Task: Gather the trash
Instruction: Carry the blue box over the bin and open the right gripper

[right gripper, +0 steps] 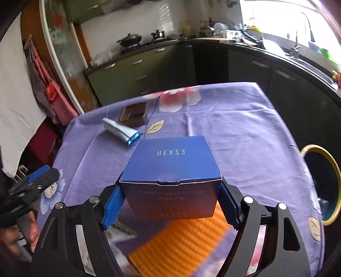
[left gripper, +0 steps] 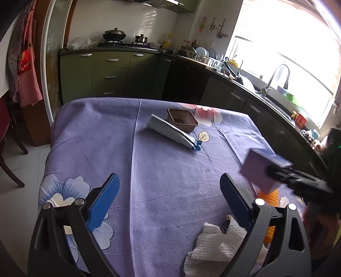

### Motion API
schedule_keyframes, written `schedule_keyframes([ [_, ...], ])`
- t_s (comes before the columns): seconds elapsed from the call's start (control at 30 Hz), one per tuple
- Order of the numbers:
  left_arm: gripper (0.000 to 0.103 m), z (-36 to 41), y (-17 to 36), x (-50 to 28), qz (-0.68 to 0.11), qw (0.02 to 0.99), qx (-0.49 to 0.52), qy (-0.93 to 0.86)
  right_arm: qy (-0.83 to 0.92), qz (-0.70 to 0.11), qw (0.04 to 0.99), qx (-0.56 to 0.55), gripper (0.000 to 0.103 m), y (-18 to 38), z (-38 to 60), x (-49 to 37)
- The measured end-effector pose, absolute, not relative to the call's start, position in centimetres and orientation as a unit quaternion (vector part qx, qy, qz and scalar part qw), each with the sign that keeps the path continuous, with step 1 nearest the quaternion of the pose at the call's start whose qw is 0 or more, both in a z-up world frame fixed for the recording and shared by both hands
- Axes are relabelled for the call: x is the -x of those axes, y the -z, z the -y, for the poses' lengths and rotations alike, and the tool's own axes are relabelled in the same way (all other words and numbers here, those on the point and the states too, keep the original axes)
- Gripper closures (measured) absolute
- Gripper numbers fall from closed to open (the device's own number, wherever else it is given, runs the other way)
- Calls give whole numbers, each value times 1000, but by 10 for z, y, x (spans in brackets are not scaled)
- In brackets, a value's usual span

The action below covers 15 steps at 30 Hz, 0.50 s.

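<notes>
My right tongs (right gripper: 170, 204) clamp blue cardboard box (right gripper: 170, 170), lifted above purple tablecloth (right gripper: 245, 138). My left tongs (left gripper: 170, 204) gape, holding nothing. Step: carrying box. Next, likely swing right to yellow-rimmed bin (right gripper: 332, 168), release. Crumpled white paper towel (left gripper: 213, 245), squeezed white tube (left gripper: 170, 132) remain.

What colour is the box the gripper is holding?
Dark blue box, clearest in the right wrist view.

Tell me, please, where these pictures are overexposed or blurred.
Left wrist view: the window is blown out to white, and the box in the right gripper is smeared by motion blur. Right wrist view: the window glares too; the orange mat under the box is blurred; the box's lettering stays sharp.
</notes>
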<state>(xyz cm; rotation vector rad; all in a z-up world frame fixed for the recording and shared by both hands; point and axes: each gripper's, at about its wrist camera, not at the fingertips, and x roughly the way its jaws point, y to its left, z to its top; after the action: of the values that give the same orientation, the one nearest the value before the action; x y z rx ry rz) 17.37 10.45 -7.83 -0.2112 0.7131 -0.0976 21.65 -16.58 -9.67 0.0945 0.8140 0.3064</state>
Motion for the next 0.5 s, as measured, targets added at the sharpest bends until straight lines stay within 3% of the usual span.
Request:
schedule_keyframes([
  [0.27, 13, -95, 84, -176, -358, 929, 83, 45, -96, -366, 922, -86, 26, 67, 249, -183],
  [0.5, 13, -94, 87, -178, -362, 928, 80, 44, 58, -354, 925, -128, 26, 70, 372, -169],
])
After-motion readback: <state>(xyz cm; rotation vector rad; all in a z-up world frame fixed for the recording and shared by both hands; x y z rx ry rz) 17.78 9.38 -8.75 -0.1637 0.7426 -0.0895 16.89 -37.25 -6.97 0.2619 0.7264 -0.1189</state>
